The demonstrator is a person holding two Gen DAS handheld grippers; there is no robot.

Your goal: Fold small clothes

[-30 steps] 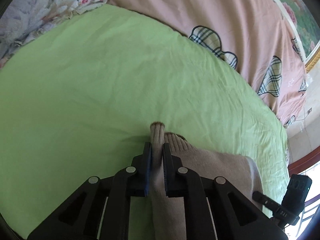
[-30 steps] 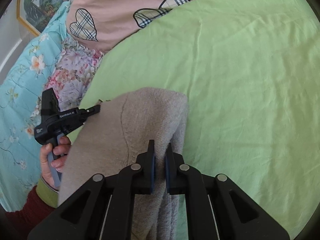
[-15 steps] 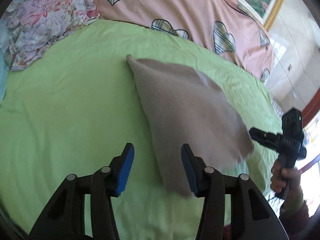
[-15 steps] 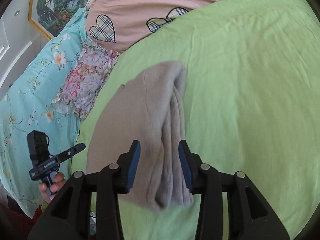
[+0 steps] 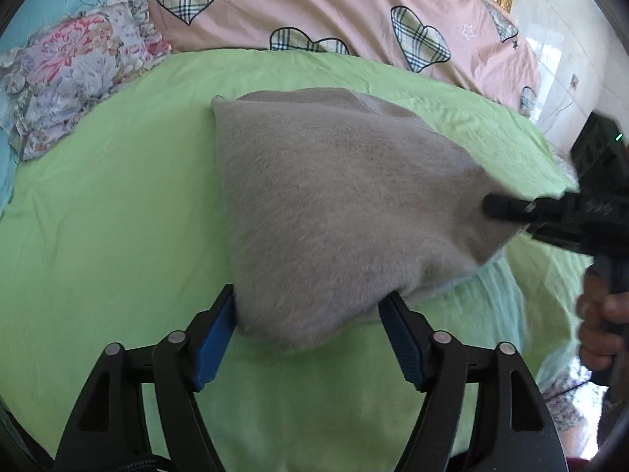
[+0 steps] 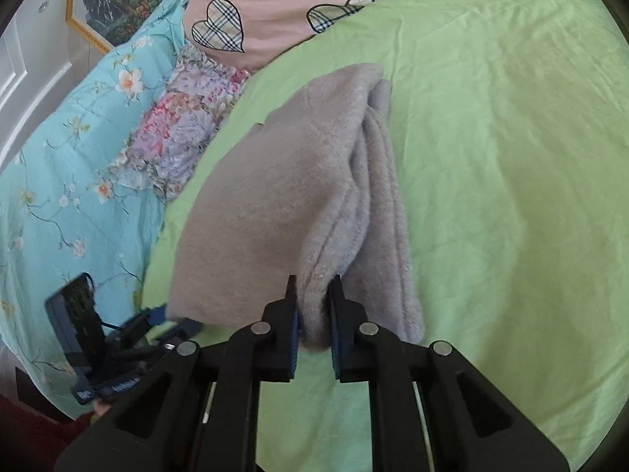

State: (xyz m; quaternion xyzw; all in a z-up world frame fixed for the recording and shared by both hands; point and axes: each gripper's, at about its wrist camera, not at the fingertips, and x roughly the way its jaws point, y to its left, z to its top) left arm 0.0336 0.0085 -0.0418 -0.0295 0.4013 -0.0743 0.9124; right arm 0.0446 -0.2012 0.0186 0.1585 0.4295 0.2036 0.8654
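Observation:
A folded grey-beige knit sweater lies on the green sheet. My left gripper is at its near corner. Its jaws are opening, with that blurred corner between the blue pads and no grip on it. In the right wrist view my right gripper is shut on the sweater's near layered edge. The left wrist view shows the right gripper at the sweater's right corner. The left gripper appears blurred at the lower left of the right wrist view.
A pink duvet with plaid hearts borders the far side of the green sheet. A floral pillow and a turquoise flowered quilt lie to the left. A hand holds the right gripper's handle.
The left gripper let go of the sweater and opened wide. The sweater came down flat on the sheet. The right gripper opened, then shut again on the near edge.

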